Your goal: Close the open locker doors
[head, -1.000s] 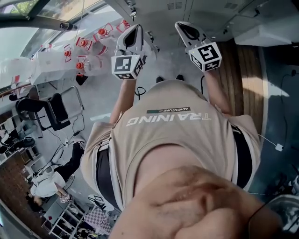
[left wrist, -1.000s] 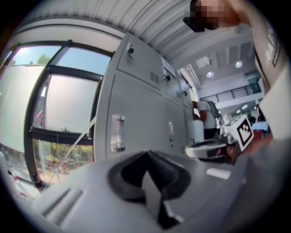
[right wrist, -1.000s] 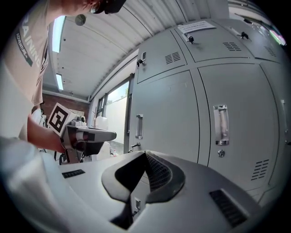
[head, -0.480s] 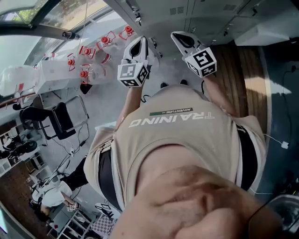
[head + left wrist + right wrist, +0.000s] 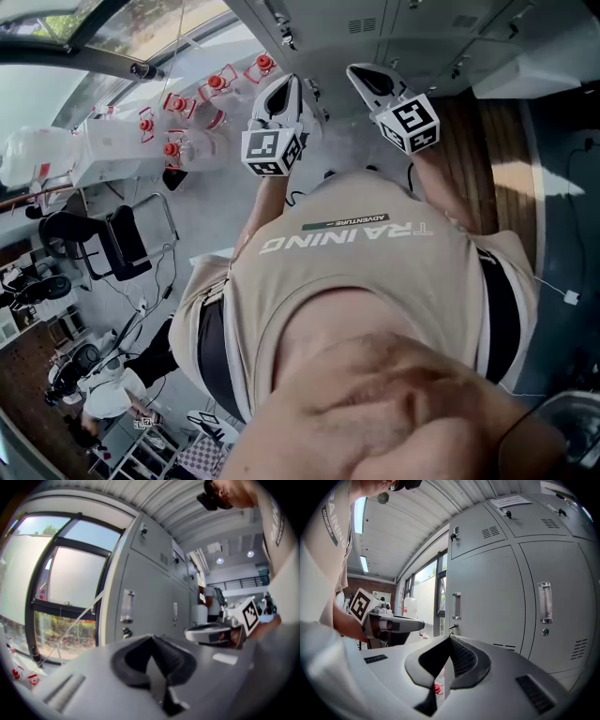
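— Grey lockers (image 5: 422, 28) run along the top of my head view, ahead of the person carrying the rig. What do you make of the grippers there?

— The left gripper (image 5: 284, 86) and right gripper (image 5: 364, 75) are both raised in front of the beige shirt (image 5: 347, 262). They sit side by side, noses toward the lockers but apart from them. A black chair (image 5: 112, 234) stands off to the left on the pale floor (image 5: 234, 197).

— Agreed. In the left gripper view I see the left gripper (image 5: 151, 638) with its dark pads pressed together at the tip and nothing between them.

— And the lockers (image 5: 145, 592)?

— They stand beyond the jaws, next to a tall window (image 5: 65, 573). The doors I can see there lie flush, and the nearest has an upright handle (image 5: 127, 606). The right gripper (image 5: 206, 632) shows at the right, level with mine.

— On to the right gripper view. The right gripper (image 5: 449, 641) is drawn closed too, with only a thin slit between the ribbed pads, and it carries nothing.

— The lockers (image 5: 501, 588) fill the right half there, near but not touching. I count two tall doors, each with a vertical handle (image 5: 456, 605), and a small vented door above. All of them look closed. I cannot tell from any view which door stands open.

— The left gripper (image 5: 401, 624) sits at the left edge, held in a hand (image 5: 347, 620).
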